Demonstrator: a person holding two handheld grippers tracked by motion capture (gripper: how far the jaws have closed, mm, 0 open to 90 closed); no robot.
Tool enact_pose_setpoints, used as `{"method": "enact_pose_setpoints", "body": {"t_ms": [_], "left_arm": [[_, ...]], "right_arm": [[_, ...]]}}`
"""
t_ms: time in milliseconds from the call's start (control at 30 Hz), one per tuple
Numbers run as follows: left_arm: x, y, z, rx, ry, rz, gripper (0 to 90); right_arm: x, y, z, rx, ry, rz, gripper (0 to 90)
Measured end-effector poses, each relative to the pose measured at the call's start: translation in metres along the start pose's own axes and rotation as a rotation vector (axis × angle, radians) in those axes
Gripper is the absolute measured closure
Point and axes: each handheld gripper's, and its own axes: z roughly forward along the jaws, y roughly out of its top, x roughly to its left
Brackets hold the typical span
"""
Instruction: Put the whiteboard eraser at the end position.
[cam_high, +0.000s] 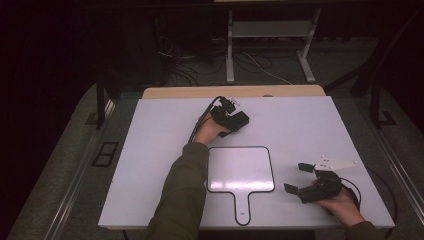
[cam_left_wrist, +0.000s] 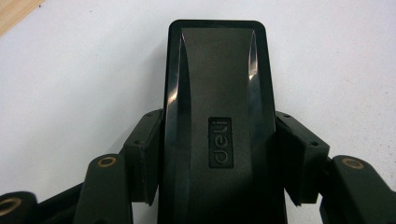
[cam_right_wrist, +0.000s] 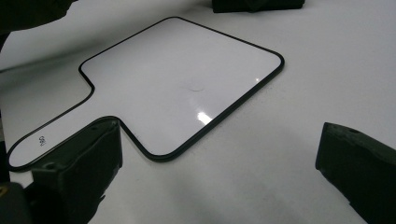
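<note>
A black whiteboard eraser (cam_left_wrist: 218, 116) marked "deli" lies on the white table, and my left gripper (cam_left_wrist: 219, 158) is shut on its two long sides. In the high view that left gripper (cam_high: 236, 121) and eraser (cam_high: 240, 120) are at the table's far middle. A small white handheld whiteboard (cam_high: 241, 169) with a black rim and a handle toward the near edge lies flat in the middle. The whiteboard (cam_right_wrist: 177, 84) sits ahead of my right gripper (cam_right_wrist: 219, 163), whose jaws stand wide apart with nothing between them. The right gripper (cam_high: 298, 177) rests low at the near right.
The white table top (cam_high: 300, 125) has a wooden strip (cam_high: 235, 91) along its far edge. Beyond it, dark floor with cables and a metal stand's legs (cam_high: 230, 55).
</note>
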Motion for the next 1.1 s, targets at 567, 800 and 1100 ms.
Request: {"method": "enact_pose_setpoints", "body": {"t_ms": [567,800,1100], "left_arm": [[0.003,-0.004,-0.005,-0.052,-0.018,-0.032,25.2],[0.003,-0.005,-0.008,-0.081,-0.033,-0.057,9.5],[0.002,-0.008,-0.018,-0.102,-0.011,-0.032,0.0]], "right_arm": [[-0.001,-0.001,0.001,0.014,-0.002,-0.007,0.0],[-0.002,-0.001,0.002,0.017,0.002,-0.005,0.0],[-0.002,-0.001,0.001,0.009,0.004,-0.008,0.0]]}}
